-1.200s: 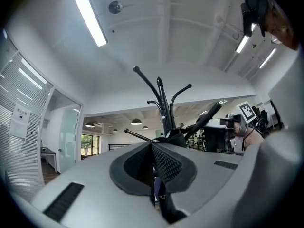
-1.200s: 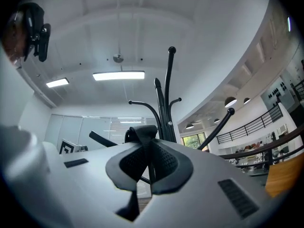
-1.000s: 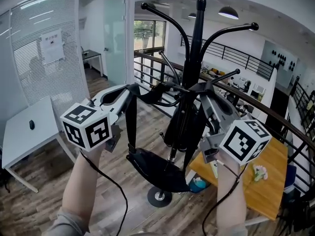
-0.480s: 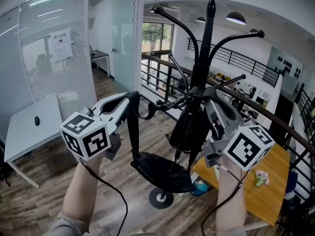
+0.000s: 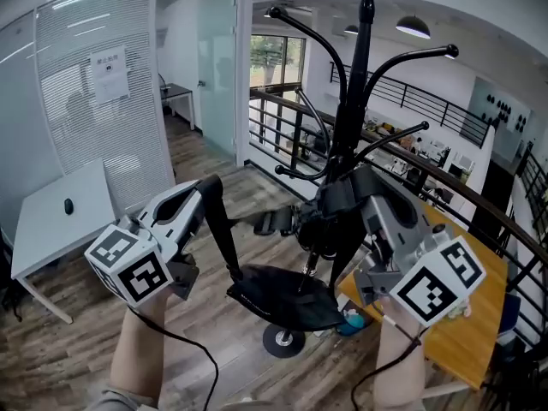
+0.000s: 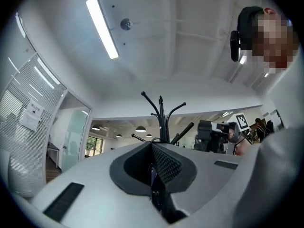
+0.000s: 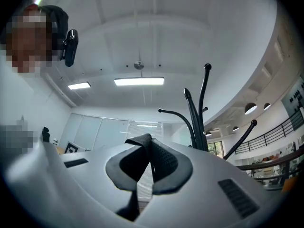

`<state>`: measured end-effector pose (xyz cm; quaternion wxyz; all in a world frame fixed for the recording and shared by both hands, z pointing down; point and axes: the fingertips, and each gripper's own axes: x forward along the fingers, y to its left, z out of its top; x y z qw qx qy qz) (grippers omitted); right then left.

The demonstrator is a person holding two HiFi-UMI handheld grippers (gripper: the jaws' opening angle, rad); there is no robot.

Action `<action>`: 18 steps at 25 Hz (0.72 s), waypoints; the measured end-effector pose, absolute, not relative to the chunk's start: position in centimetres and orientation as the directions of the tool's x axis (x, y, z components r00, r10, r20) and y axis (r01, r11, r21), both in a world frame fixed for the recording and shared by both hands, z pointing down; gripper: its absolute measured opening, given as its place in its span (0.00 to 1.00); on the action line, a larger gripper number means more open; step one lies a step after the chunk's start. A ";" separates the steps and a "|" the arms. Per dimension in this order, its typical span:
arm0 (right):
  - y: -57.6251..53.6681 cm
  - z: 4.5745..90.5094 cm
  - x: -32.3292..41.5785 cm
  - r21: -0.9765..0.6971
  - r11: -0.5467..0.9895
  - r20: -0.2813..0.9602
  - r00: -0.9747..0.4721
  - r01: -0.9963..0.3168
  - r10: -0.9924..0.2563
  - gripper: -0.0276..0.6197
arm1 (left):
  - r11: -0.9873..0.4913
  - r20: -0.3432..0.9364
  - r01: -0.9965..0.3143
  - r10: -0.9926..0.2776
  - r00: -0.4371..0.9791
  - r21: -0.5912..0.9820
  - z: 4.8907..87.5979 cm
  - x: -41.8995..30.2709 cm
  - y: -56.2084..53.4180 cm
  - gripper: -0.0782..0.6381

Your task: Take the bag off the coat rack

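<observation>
The left tongs (image 6: 153,151) are clenched on the strap (image 5: 224,240), which drops from their tips to the black bag (image 5: 282,296) hanging below and between both tongs. The right tongs (image 7: 148,144) are also clenched on the strap, close beside the coat rack (image 5: 353,101), whose pole rises just beyond them.

I see the black soft fabric bag (image 5: 287,296) hanging flat and nearly level in front of the tall black metal coat rack (image 5: 351,101), low against its pole and clear of the floor. Its black strap (image 5: 224,242) slants up into my left gripper (image 6: 153,151), pinched between closed jaws, and the far side rises to my right gripper (image 7: 149,147), clamped likewise. I can't tell if it's free of the lower arms.
</observation>
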<state>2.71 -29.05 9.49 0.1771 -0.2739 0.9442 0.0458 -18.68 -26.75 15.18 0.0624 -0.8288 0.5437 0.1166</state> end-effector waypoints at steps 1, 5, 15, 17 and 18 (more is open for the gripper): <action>-28.6 10.0 2.6 0.001 0.847 -0.355 -0.792 -0.532 -0.497 0.09 | -0.402 -0.265 -0.915 -0.885 0.382 0.023 15.5 -18.6 -26.3 0.13; -27.6 12.4 2.4 -0.005 0.857 -0.340 -0.805 -0.515 -0.486 0.09 | -0.398 -0.254 -0.918 -0.887 0.385 -0.002 16.9 -18.2 -24.9 0.13; -28.3 17.8 0.9 -0.075 0.870 -0.242 -0.838 -0.486 -0.489 0.09 | -0.330 -0.161 -0.944 -0.932 0.324 0.010 21.2 -20.0 -23.0 0.13; -28.2 19.7 0.0 -0.101 0.880 -0.217 -0.853 -0.464 -0.474 0.09 | -0.309 -0.139 -0.951 -0.943 0.303 0.022 22.7 -20.7 -22.6 0.13; -28.0 20.6 -0.4 -0.114 0.885 -0.205 -0.861 -0.451 -0.465 0.09 | -0.298 -0.127 -0.954 -0.948 0.292 0.024 23.4 -21.1 -22.3 0.13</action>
